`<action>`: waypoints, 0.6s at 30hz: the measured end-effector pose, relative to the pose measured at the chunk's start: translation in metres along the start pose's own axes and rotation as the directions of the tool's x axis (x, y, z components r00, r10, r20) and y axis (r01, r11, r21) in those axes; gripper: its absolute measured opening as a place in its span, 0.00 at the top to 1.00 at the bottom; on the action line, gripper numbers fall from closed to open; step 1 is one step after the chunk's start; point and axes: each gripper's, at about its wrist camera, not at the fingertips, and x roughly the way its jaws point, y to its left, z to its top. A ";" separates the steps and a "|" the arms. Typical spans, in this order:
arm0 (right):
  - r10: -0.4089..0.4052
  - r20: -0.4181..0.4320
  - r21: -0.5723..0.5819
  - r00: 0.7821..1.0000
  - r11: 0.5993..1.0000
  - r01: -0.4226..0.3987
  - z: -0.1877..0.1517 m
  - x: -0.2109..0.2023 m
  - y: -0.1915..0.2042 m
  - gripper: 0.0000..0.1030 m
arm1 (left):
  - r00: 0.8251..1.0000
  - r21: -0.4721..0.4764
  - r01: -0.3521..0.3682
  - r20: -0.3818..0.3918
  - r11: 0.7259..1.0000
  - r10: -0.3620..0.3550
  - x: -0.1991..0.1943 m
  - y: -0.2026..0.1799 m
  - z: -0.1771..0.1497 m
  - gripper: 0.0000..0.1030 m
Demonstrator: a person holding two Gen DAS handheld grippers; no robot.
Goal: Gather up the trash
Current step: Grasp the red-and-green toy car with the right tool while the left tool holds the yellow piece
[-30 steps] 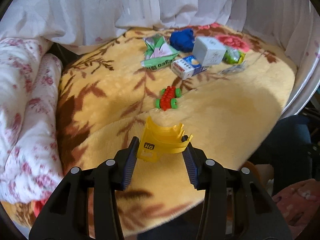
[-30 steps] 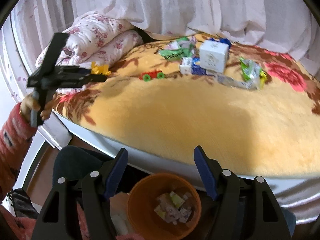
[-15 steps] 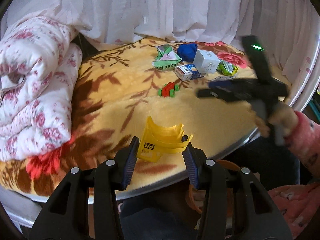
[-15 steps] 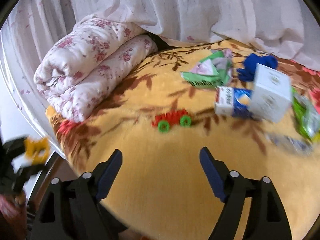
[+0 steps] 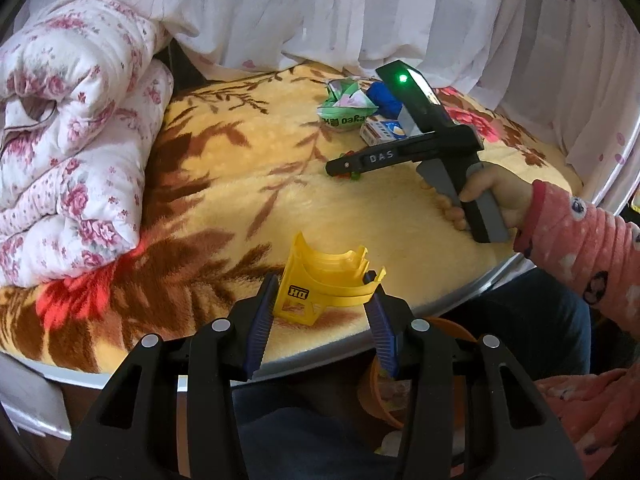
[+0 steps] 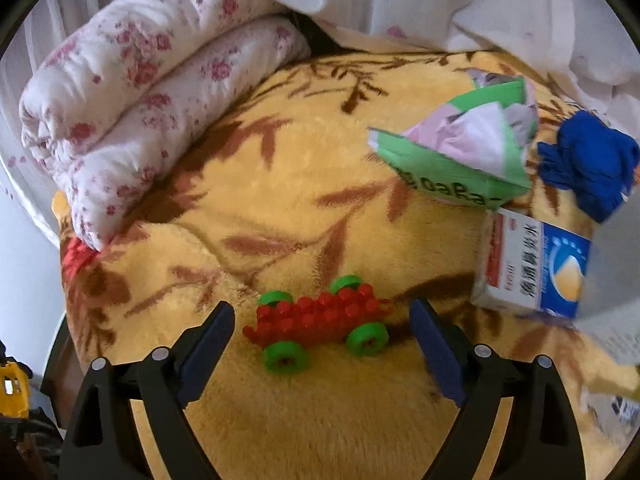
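Lying between open jaws: toy car (image 6: 322, 326)

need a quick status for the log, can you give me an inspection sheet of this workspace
surface: yellow floral blanket, bare in the middle
job's things: green wrapper, blue-white carton, orange bin below the edge
clutter: red toy car, blue cloth, folded quilt
grippers: left gripper shut on yellow plastic piece; right gripper open, jaws just opened, straddling the toy car
cables: nothing seen
surroundings: white curtain
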 end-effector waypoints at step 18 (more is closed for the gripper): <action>0.012 0.147 -0.054 0.989 0.999 -0.004 -0.044 -0.082 0.022 0.29 | 1.000 0.009 0.032 0.000 0.999 -0.032 0.000 -0.020 -0.004 0.58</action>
